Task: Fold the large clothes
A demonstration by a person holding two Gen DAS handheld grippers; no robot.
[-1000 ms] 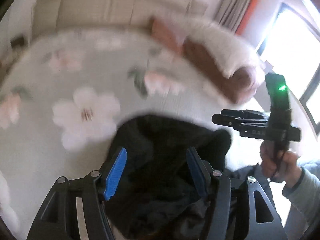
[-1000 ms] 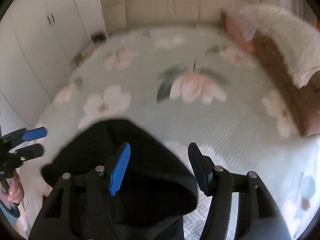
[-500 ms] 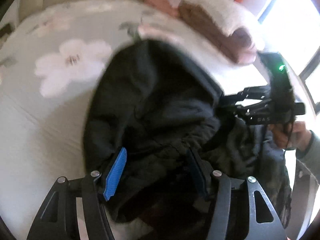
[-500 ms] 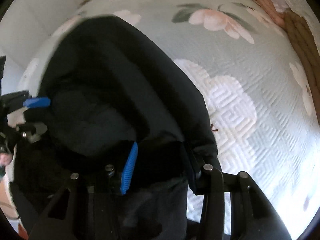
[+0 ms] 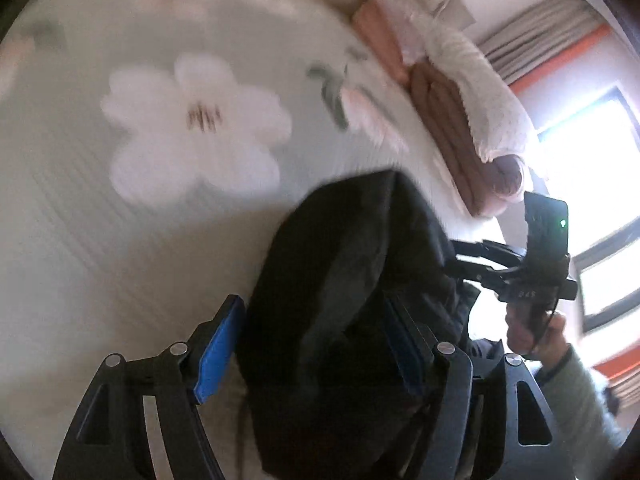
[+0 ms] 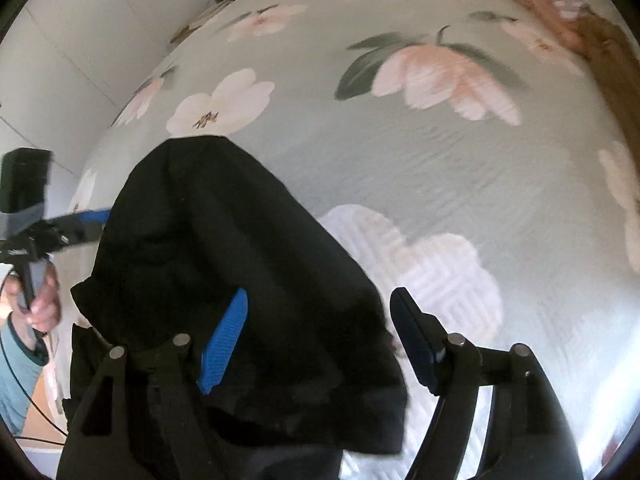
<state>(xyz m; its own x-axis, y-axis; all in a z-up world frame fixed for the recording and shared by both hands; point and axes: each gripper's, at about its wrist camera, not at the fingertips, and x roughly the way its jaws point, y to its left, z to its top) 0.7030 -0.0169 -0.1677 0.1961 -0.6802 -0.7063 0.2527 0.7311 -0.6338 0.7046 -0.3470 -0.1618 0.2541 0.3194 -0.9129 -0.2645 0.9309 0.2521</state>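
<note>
A large black garment (image 5: 344,280) lies bunched on the floral bedspread (image 5: 120,248). My left gripper (image 5: 312,320) straddles its thick near part. Its jaws are opening, with cloth filling the gap between the blue pads. In the right wrist view the same garment (image 6: 224,240) spreads under my right gripper (image 6: 320,300), whose jaws are also opening. The left pad lies on the cloth and the right pad stands clear of its edge. The right gripper (image 5: 460,258) shows at the garment's far side in the left wrist view. The left gripper (image 6: 88,220) shows at the left edge of the right wrist view.
Folded brown and pink blankets under a white fluffy one (image 5: 460,140) lie along the bed's right side. The bedspread (image 6: 440,160) stretches beyond the garment. White wardrobe doors (image 6: 60,48) stand left of the bed. A bright window (image 5: 600,160) is at the right.
Both grippers came down toward the bed with the black garment. Both pairs of jaws have widened, and the right gripper's right pad has come off the cloth.
</note>
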